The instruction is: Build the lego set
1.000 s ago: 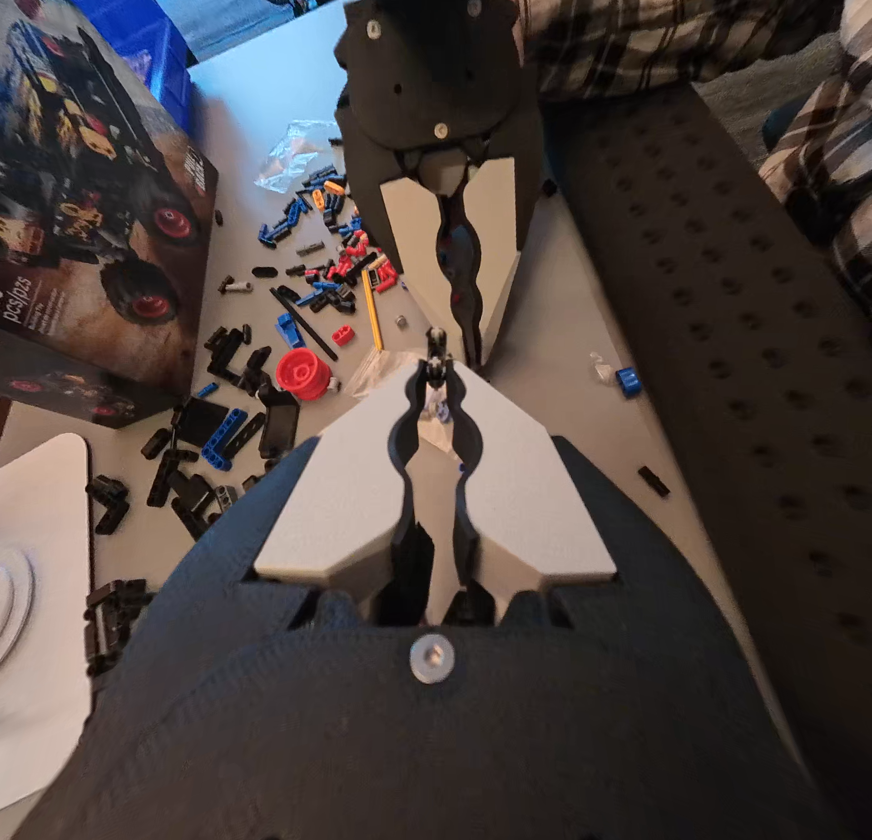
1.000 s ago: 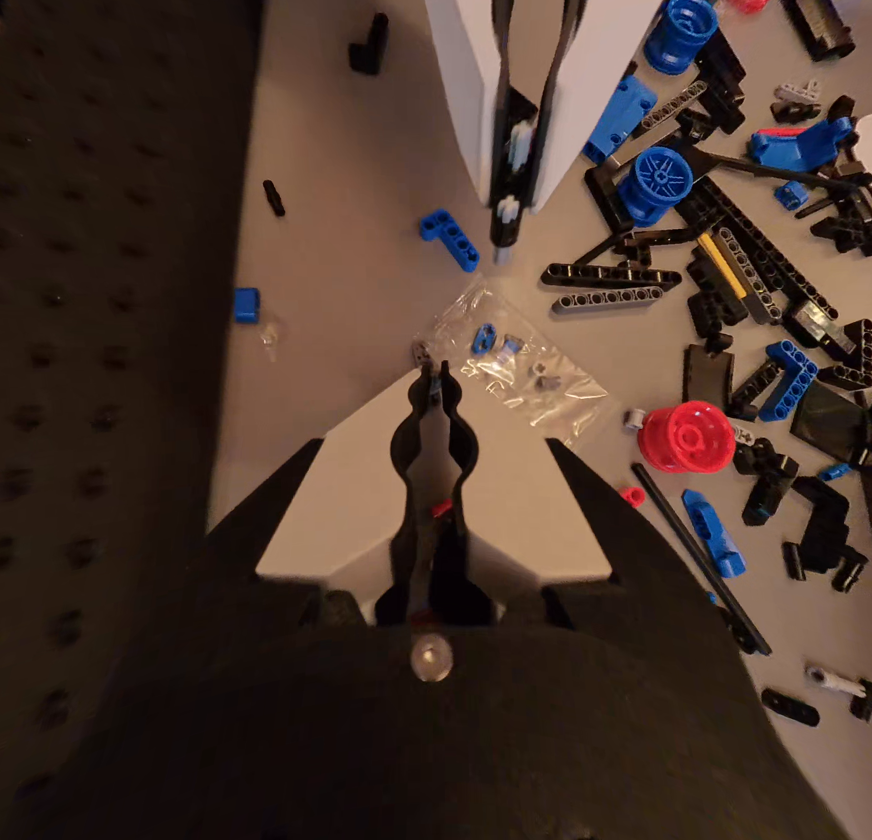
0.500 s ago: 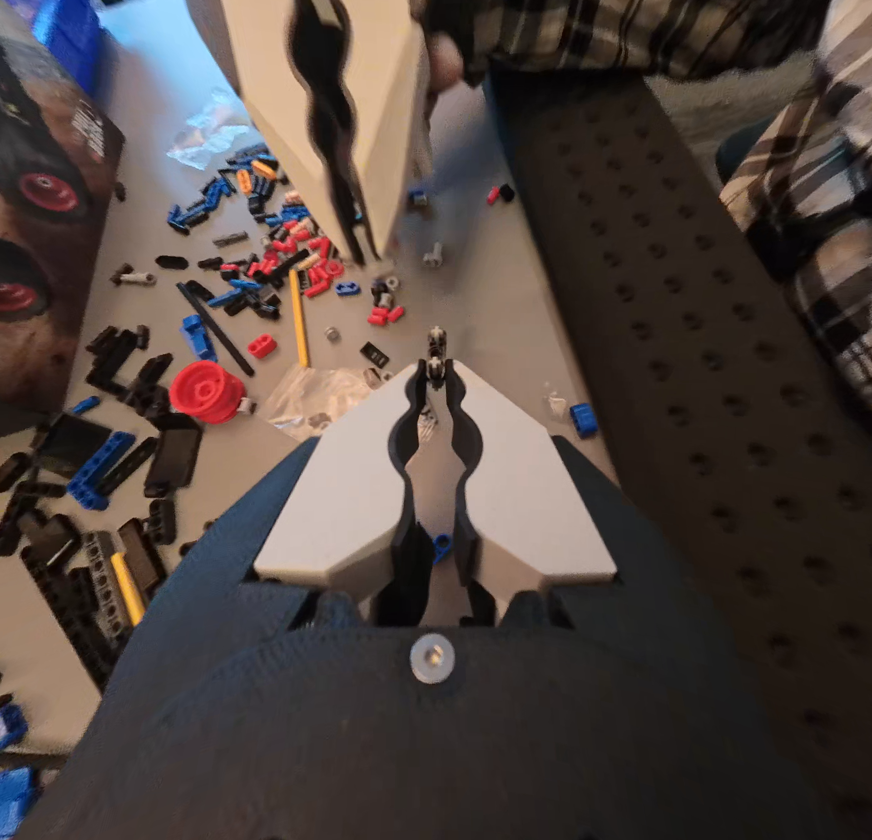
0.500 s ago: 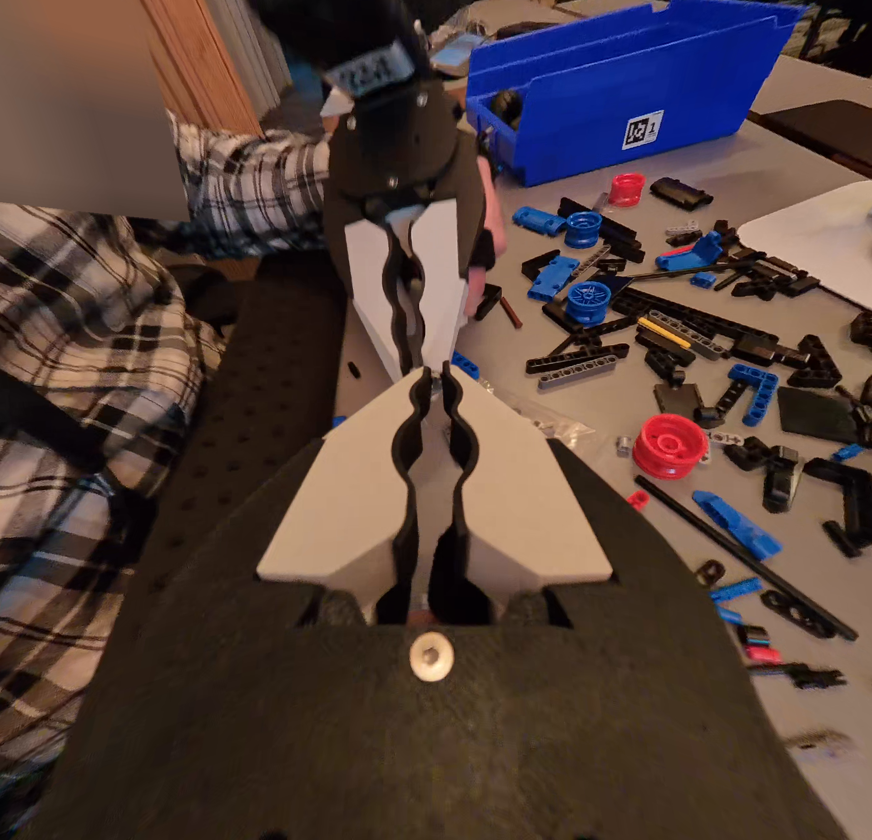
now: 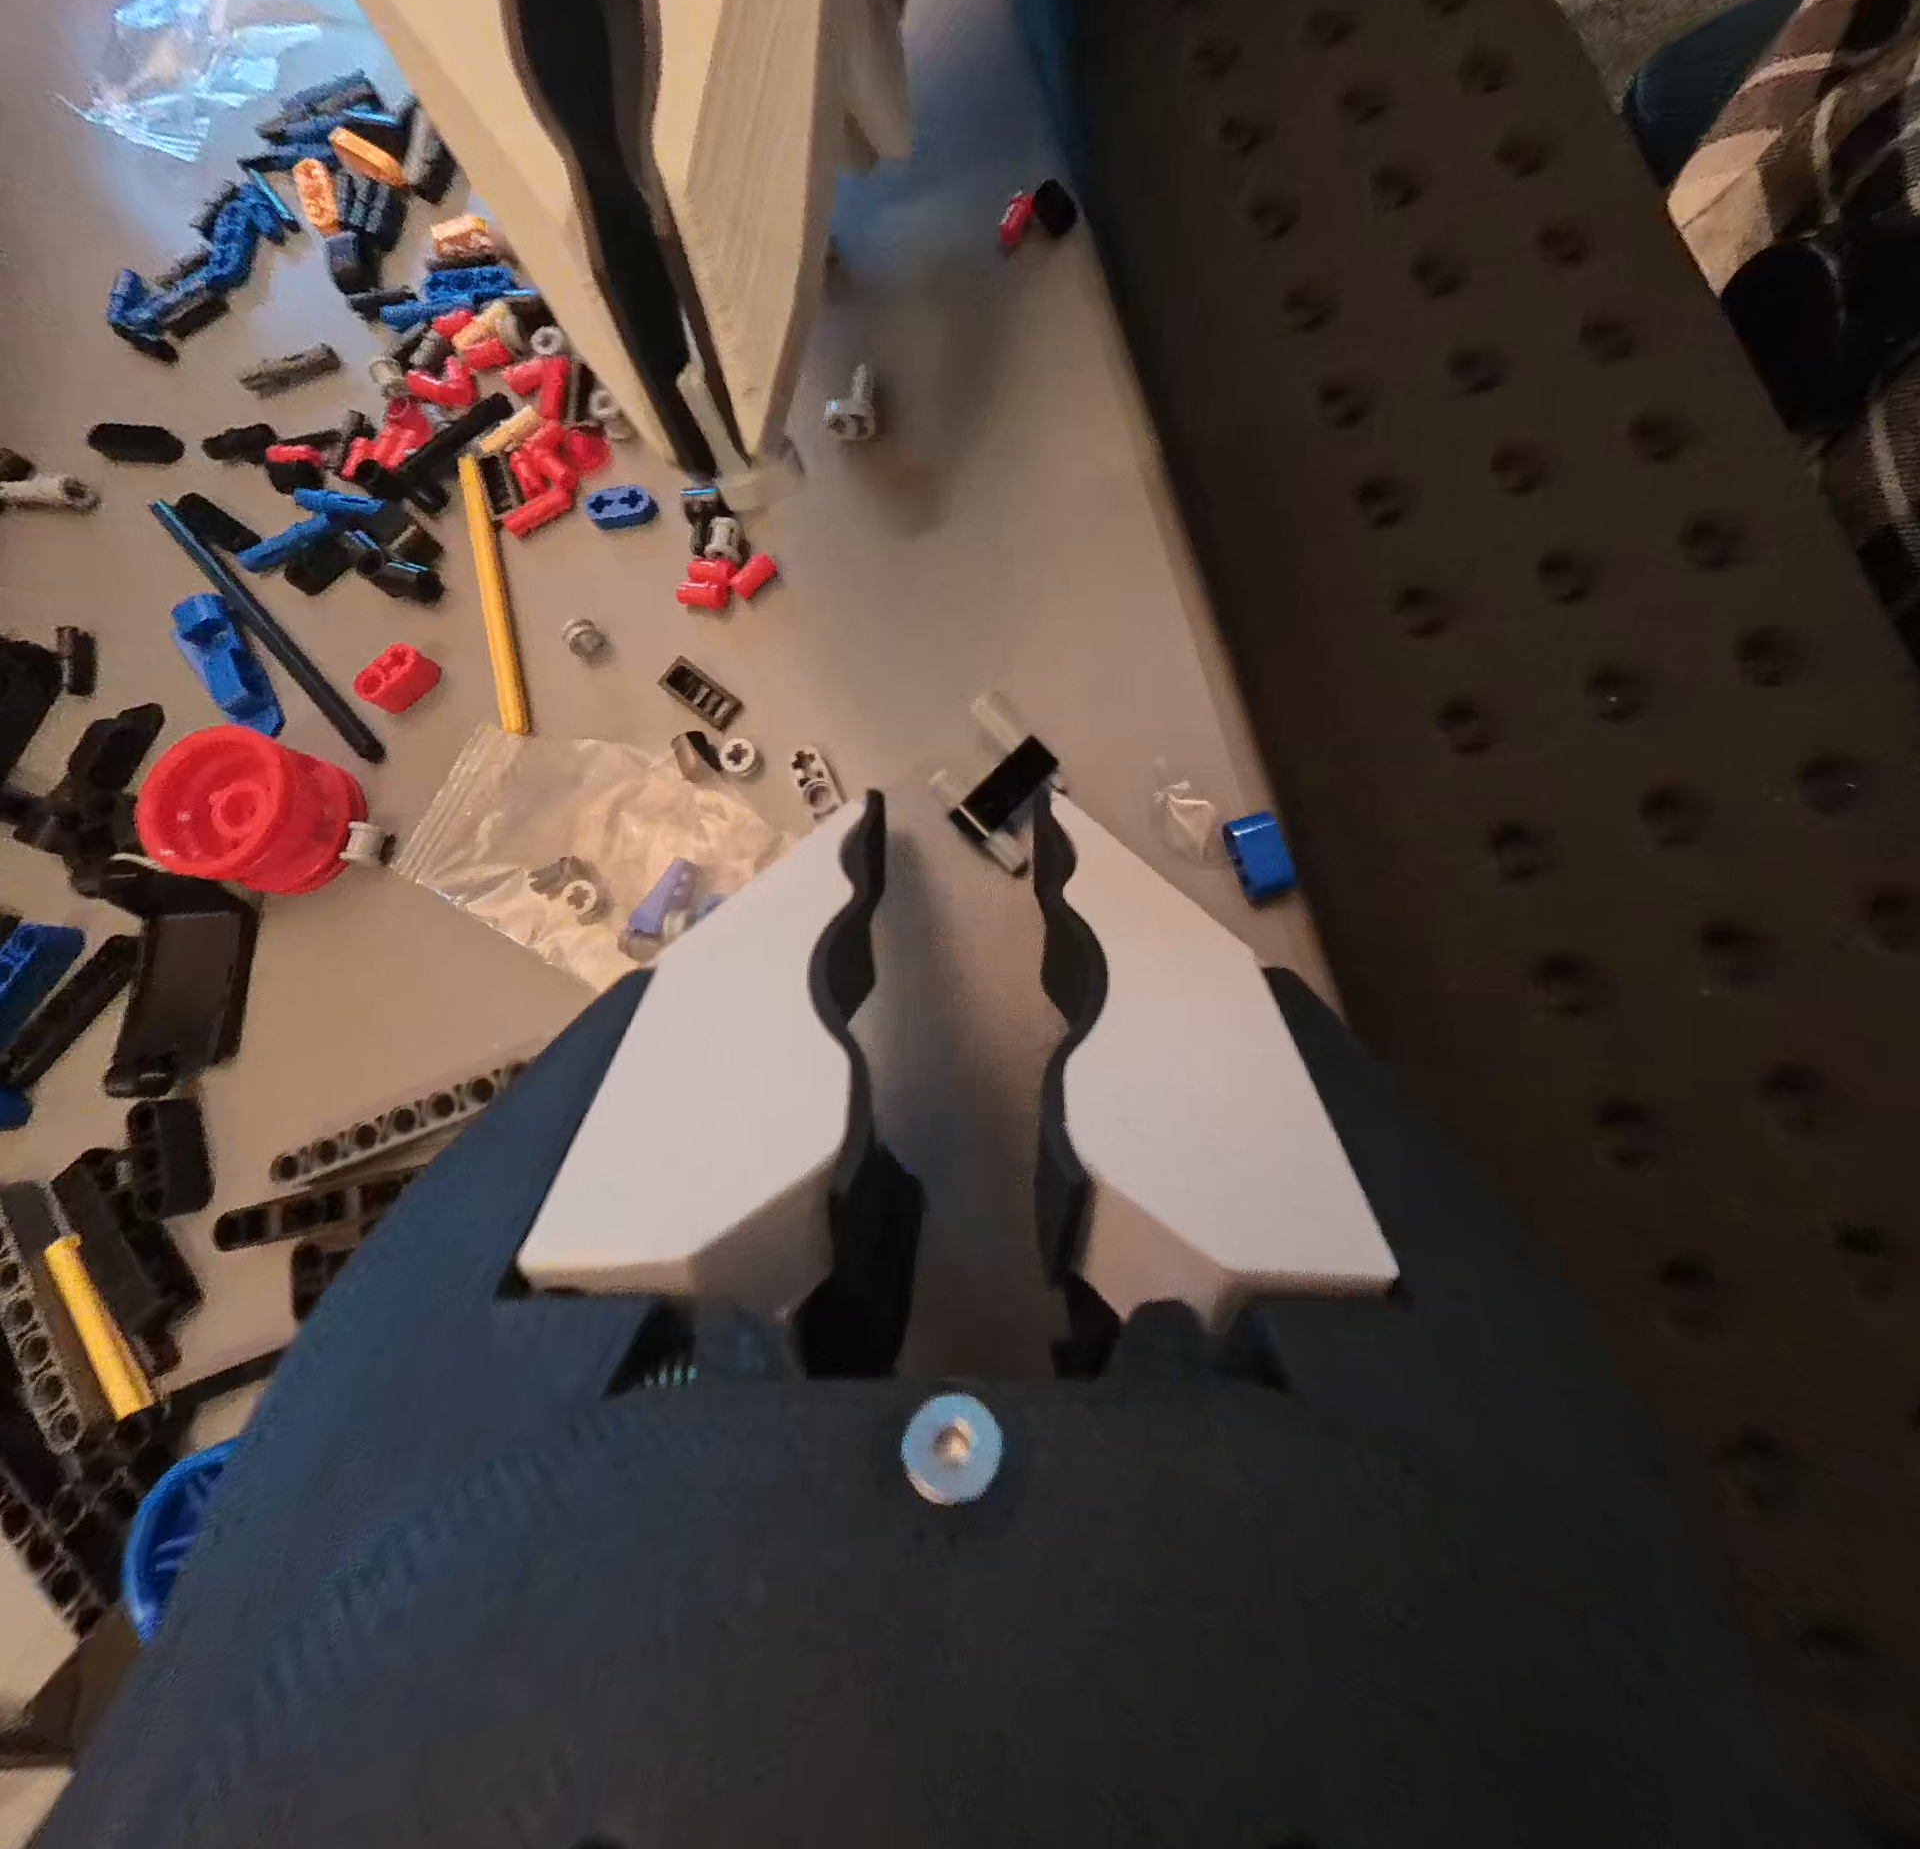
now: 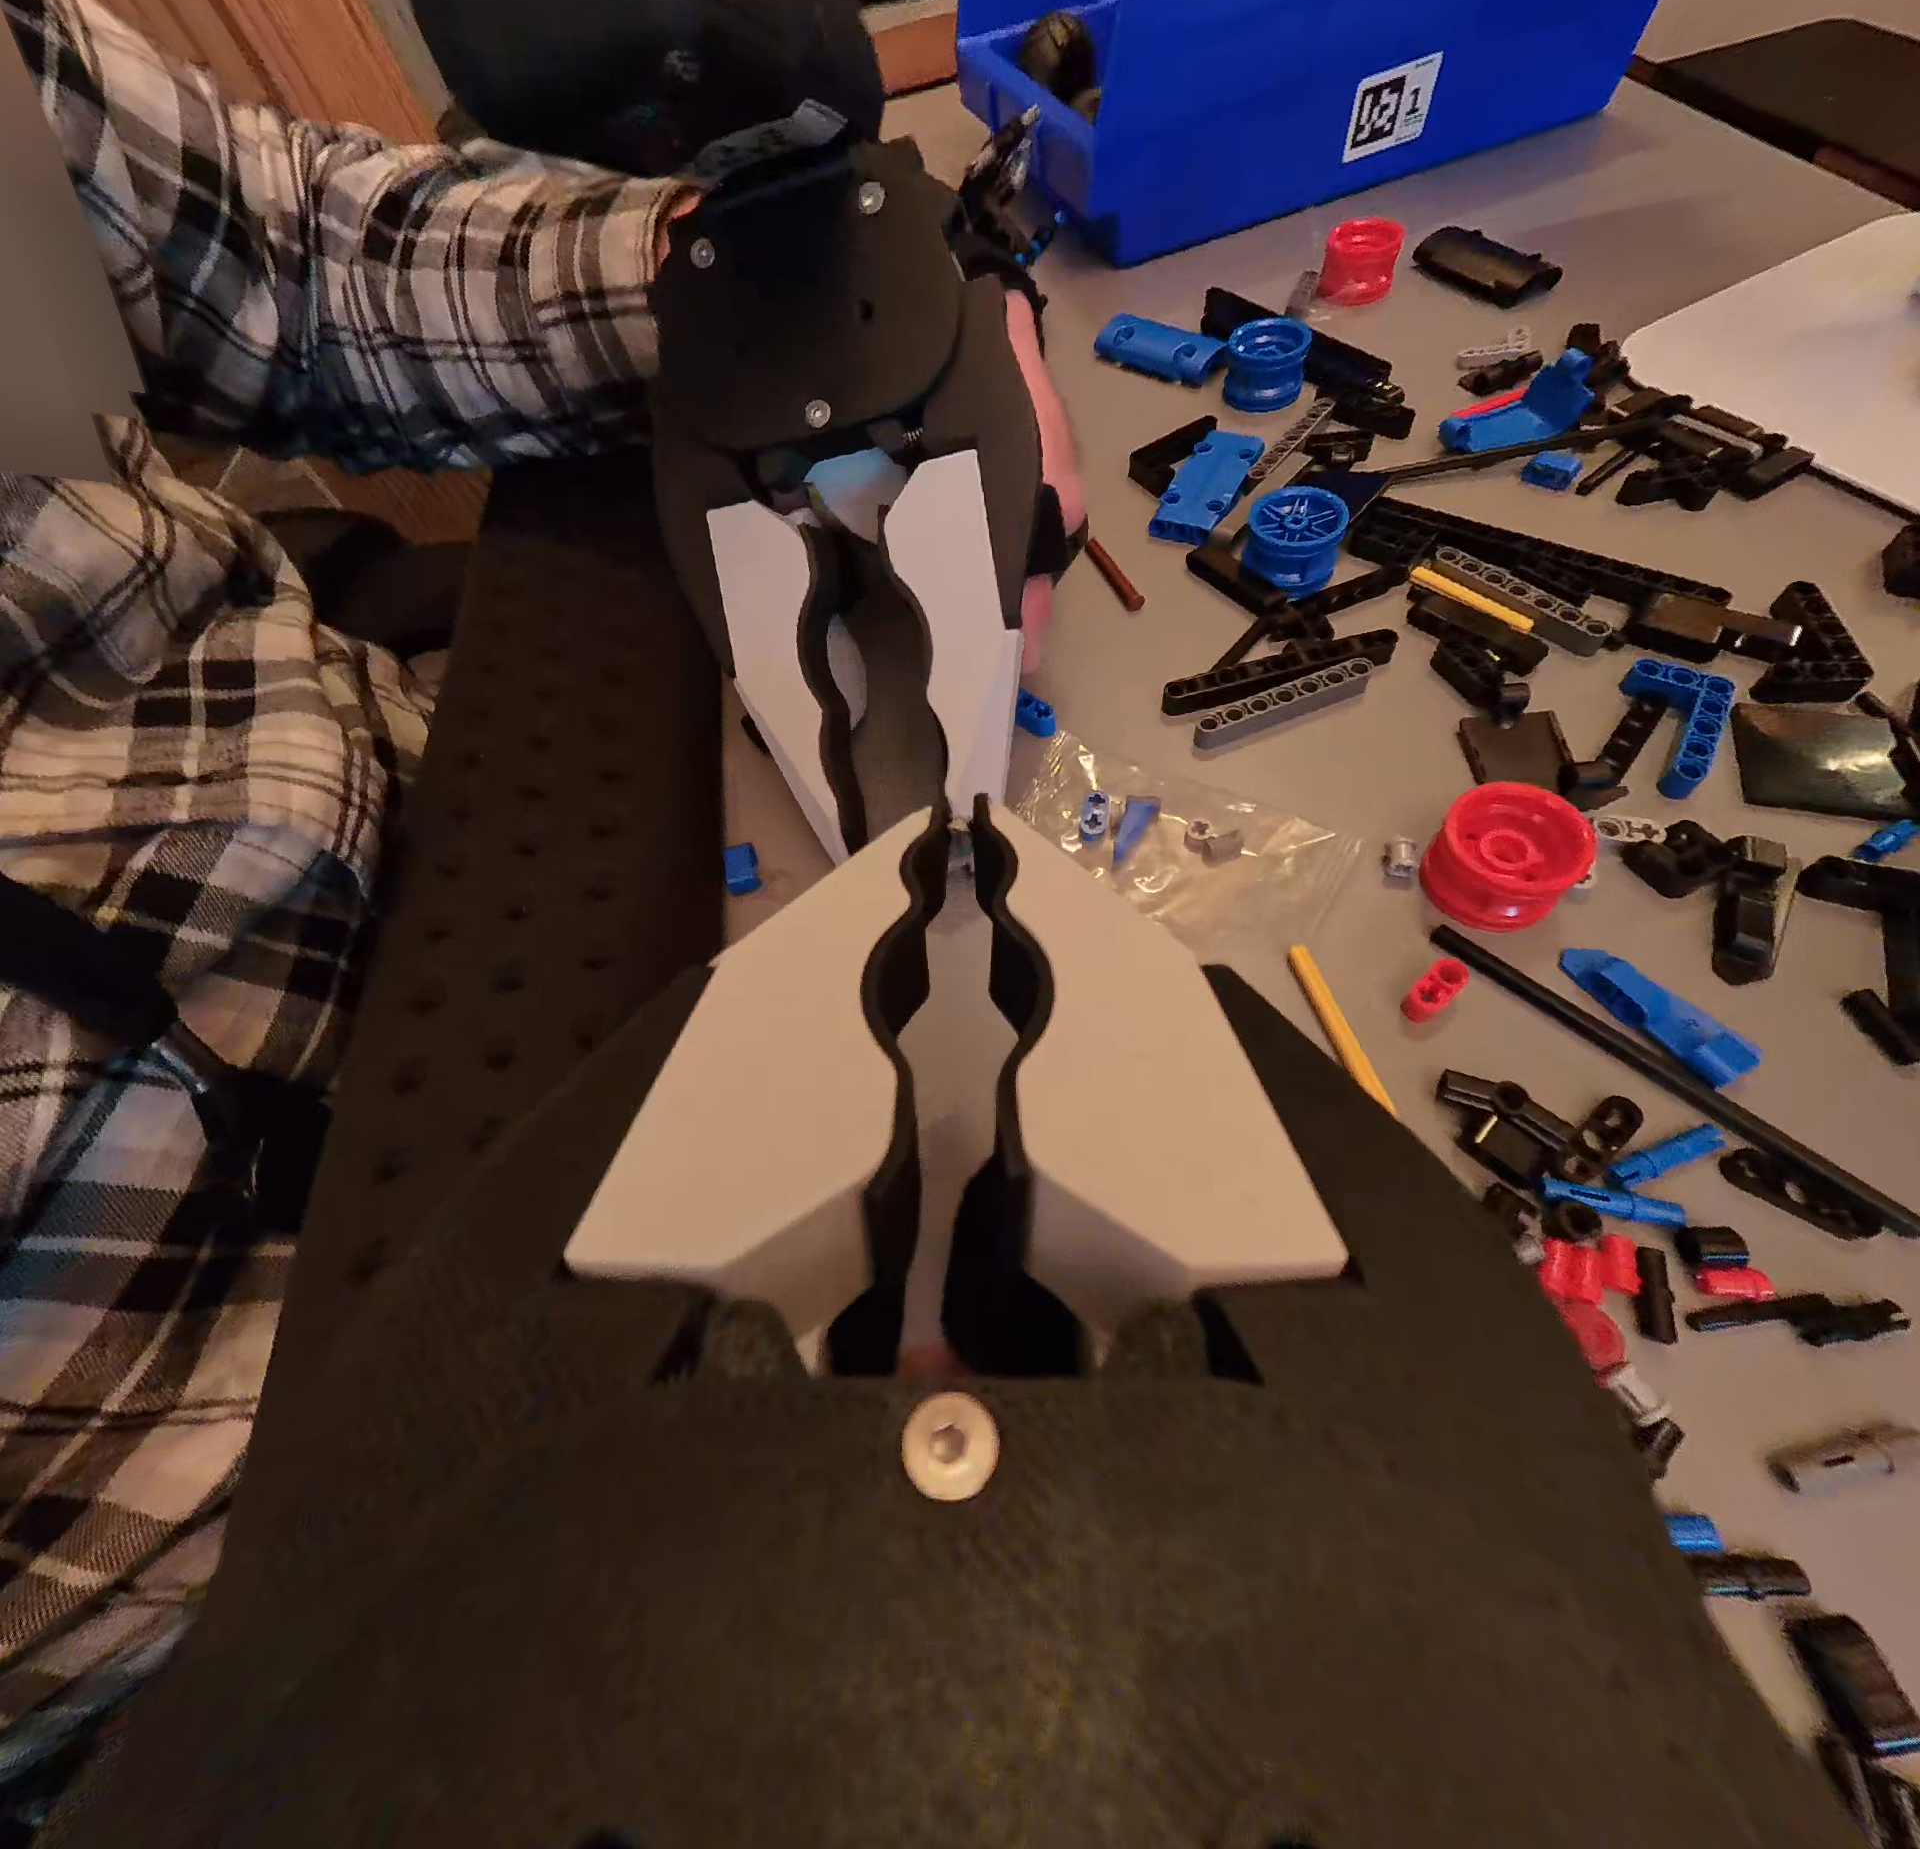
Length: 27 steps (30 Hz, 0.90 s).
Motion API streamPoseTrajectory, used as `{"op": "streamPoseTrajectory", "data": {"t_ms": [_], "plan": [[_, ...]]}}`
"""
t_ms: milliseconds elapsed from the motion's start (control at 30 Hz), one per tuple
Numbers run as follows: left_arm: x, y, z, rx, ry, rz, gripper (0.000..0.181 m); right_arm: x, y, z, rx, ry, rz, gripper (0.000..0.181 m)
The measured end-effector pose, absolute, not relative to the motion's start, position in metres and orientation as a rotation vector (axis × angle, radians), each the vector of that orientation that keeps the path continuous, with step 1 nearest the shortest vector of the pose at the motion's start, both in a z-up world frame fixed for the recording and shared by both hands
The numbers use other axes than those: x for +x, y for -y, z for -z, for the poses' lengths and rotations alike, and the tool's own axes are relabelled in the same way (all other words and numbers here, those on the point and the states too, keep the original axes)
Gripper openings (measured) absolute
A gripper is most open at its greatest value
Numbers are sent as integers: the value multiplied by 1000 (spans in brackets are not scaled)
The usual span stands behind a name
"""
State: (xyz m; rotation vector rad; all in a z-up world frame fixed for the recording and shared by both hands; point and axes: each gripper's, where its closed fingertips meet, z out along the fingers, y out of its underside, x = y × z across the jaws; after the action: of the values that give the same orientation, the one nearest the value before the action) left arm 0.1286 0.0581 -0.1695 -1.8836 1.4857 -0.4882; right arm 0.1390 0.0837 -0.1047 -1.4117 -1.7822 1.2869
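The grey worktop (image 6: 1558, 199) carries a blue bin (image 6: 1299, 85) at its far edge and scattered Lego parts (image 6: 1507, 656) across the middle. A plaid sleeve (image 6: 364, 272) reaches in from the near edge. The left tool (image 5: 956, 823) points down at the worktop, fingers spread, with a small black-and-white piece (image 5: 1003, 791) lying just beyond its tips. The right tool (image 6: 961, 828) faces it tip to tip, nearly pressed together on a tiny grey part (image 6: 958, 849), too small to identify. A clear bag (image 6: 1174, 843) and a red wheel (image 6: 1507, 854) lie nearby.

dim warm light | wide-angle bending — edges blurred, corners dark
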Motion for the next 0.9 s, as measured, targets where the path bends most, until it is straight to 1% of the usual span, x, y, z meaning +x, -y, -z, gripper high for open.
{"op": "streamPoseTrajectory", "data": {"t_ms": [67, 167, 333, 400, 433, 467, 633, 767, 900], "plan": [[128, -61, 161, -1860, -1450, 480, 32, 136, -86, 101, -1447, 1728, -1313, 3], [129, -72, 136, -1786, -1340, 453, 31, 131, -85, 92, -1480, 1635, -1374, 3], [139, -89, 86, -1669, -1066, 508, 24, 121, -90, 68, -1508, 1384, -1540, 3], [137, -95, 77, -1669, -975, 525, 21, 119, -95, 60, -1493, 1291, -1577, 3], [135, -98, 72, -1659, -933, 529, 14, 119, -95, 57, -1472, 1273, -1572, 3], [134, -98, 69, -1654, -910, 553, 10, 118, -95, 55, -1449, 1269, -1547, 3], [131, -99, 66, -1625, -915, 529, 10, 115, -94, 51, -1443, 1228, -1509, 3], [133, -91, 65, -1602, -955, 610, 10, 119, -90, 47, -1377, 1272, -1474, 6], [138, -79, 64, -1597, -1010, 766, 10, 127, -83, 46, -1224, 1493, -1239, 10]]}}
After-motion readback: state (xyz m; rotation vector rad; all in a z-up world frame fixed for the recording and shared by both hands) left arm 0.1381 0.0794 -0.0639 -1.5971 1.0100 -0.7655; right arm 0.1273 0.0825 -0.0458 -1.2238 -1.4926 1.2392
